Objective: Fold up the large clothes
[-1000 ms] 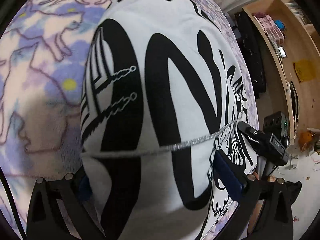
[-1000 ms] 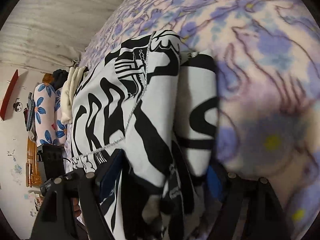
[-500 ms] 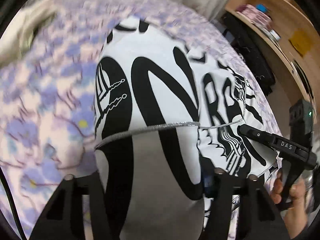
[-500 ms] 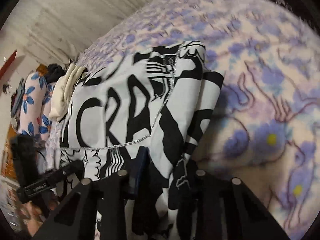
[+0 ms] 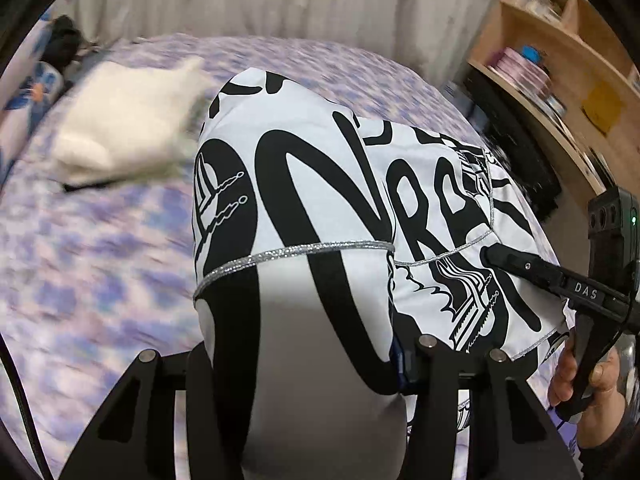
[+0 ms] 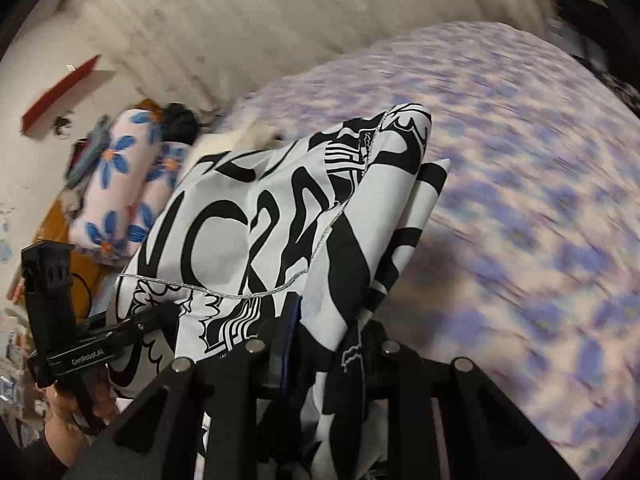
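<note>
my left gripper [image 5: 304, 364] and right gripper [image 6: 320, 344] are both filled with the black-and-white garment [image 5: 320, 208], whose folds hang straight ahead and block the near path. to my left the purple blanket [image 5: 100, 260] lies bare, up to the white folded cloth [image 5: 128, 128] farther back. right of the garment, the blanket [image 6: 520, 200] is open right to the wall. flowered pillows [image 6: 116, 184] crowd the far left corner.
</note>
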A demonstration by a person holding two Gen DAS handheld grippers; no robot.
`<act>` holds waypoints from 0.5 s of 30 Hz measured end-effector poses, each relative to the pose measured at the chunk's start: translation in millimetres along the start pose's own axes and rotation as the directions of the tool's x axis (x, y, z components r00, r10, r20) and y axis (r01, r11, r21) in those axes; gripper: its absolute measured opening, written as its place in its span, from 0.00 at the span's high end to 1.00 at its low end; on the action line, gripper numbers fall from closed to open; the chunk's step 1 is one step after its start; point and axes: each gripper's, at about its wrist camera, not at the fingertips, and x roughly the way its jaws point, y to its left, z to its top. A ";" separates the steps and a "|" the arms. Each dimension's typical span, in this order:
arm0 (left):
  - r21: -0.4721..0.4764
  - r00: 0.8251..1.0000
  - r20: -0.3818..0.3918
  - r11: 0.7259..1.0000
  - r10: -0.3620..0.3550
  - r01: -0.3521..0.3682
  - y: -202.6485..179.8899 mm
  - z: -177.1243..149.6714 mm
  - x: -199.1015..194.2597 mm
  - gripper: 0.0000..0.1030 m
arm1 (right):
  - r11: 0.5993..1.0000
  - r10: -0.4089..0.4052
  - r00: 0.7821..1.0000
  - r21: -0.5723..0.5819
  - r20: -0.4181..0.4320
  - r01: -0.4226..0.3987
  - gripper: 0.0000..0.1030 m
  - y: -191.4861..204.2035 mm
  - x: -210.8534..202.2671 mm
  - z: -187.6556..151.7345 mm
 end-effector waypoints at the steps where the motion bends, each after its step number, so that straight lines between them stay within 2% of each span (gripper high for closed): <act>1: 0.003 1.000 0.005 1.000 0.016 -0.016 15.3 12.2 -6.6 0.53 | 1.000 0.021 1.000 -0.011 0.003 -0.021 0.79 15.4 13.0 12.8; 5: 0.046 0.995 0.044 0.995 0.086 -0.088 89.4 77.0 -29.3 0.53 | 0.995 0.092 0.995 -0.050 0.025 -0.091 0.79 73.7 74.1 72.8; 8: 0.079 0.992 0.058 0.991 0.108 -0.112 161.1 137.4 -28.5 0.53 | 0.988 0.136 0.989 -0.074 0.058 -0.132 0.79 114.7 138.7 128.5; 12: 0.122 0.983 0.098 0.978 0.157 -0.169 243.8 206.2 -3.8 0.52 | 0.983 0.176 0.980 -0.073 0.092 -0.170 0.79 152.1 219.1 185.1; 15: 0.089 0.983 0.119 0.984 0.141 -0.152 311.8 242.9 32.7 0.49 | 0.980 0.201 0.974 -0.021 0.105 -0.199 0.79 156.8 295.3 225.1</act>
